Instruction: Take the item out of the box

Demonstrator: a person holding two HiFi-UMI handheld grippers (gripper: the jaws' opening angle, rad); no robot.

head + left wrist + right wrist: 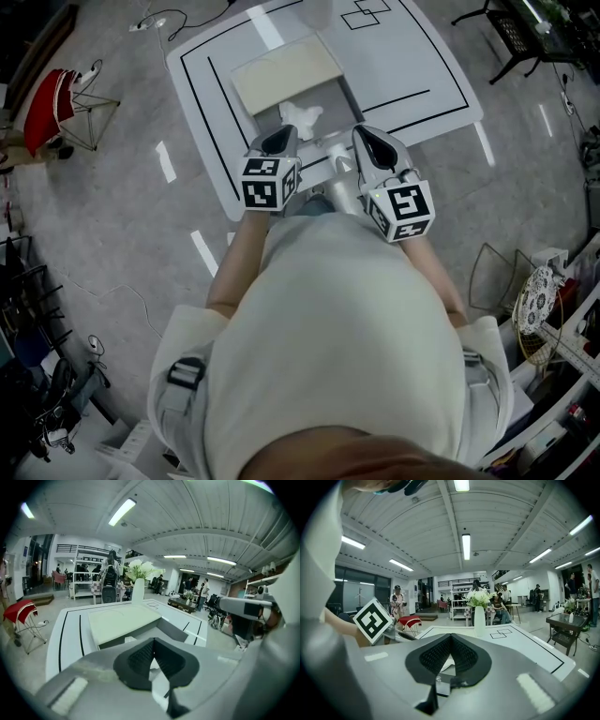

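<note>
Left gripper [279,139] and right gripper [372,141] both have their jaws together on nothing. The white item [301,116] lies just ahead of the left tips, in the box [281,70]. If the jaws go in closed, they will likely shove the item against the box wall or nudge the box instead of gripping.

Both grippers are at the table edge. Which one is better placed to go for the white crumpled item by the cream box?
Probably left. The left gripper sits nearest the white crumpled item beside the flat cream box; the right gripper is off to the side. Both are shut.
</note>
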